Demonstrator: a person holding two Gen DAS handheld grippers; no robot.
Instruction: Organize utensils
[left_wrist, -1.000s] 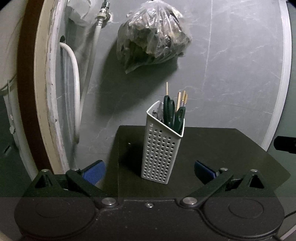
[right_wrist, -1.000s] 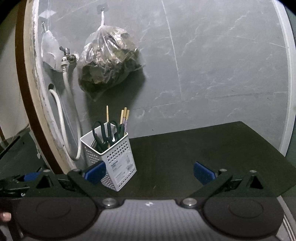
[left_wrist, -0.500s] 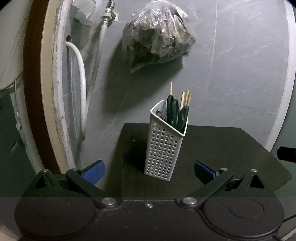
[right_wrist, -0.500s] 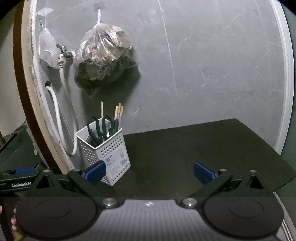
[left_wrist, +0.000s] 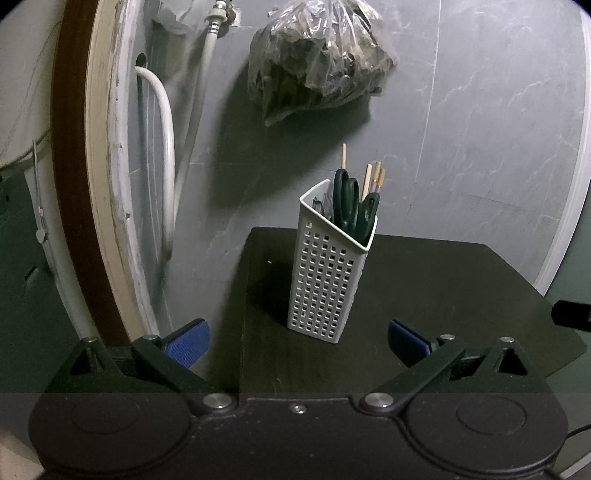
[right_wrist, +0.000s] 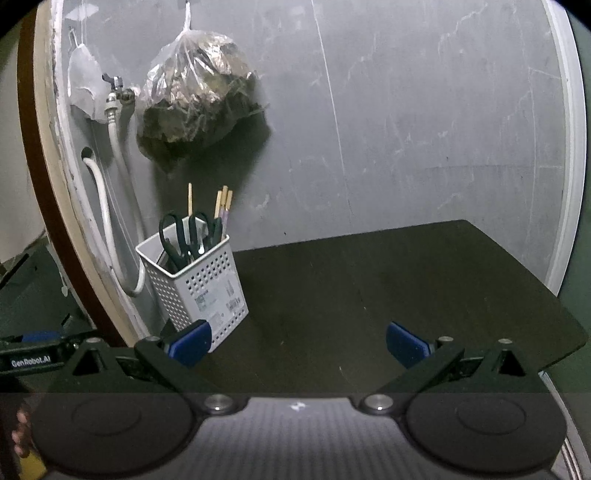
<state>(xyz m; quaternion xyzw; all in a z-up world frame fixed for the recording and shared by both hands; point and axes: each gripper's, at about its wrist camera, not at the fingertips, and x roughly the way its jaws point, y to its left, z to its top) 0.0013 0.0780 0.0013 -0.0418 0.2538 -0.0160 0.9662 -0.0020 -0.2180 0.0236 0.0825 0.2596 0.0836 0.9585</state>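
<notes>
I find scissors (left_wrist: 347, 205) and sticks (left_wrist: 373, 181) already standing in the white holder (left_wrist: 325, 280), table (left_wrist: 443, 295) otherwise bare; both the left gripper (left_wrist: 299, 338) and right gripper (right_wrist: 297, 339) gape wide and empty, so little remains.

One white perforated caddy (left_wrist: 328, 273) on one dark table (left_wrist: 443, 288); in it, two pairs of dark-handled scissors (left_wrist: 347, 203) and four wooden sticks (left_wrist: 375, 177), one standing apart from a cluster of three, plus something dark at the back that cannot be counted. On the wall, one clear bag (right_wrist: 195, 99) of dark contents, one smaller pale bag (right_wrist: 83, 85), one tap (right_wrist: 118, 86) and two white hoses (right_wrist: 122, 177). Two grippers, left (left_wrist: 297, 338) and right (right_wrist: 297, 341), each with two blue pads (right_wrist: 190, 341).
</notes>
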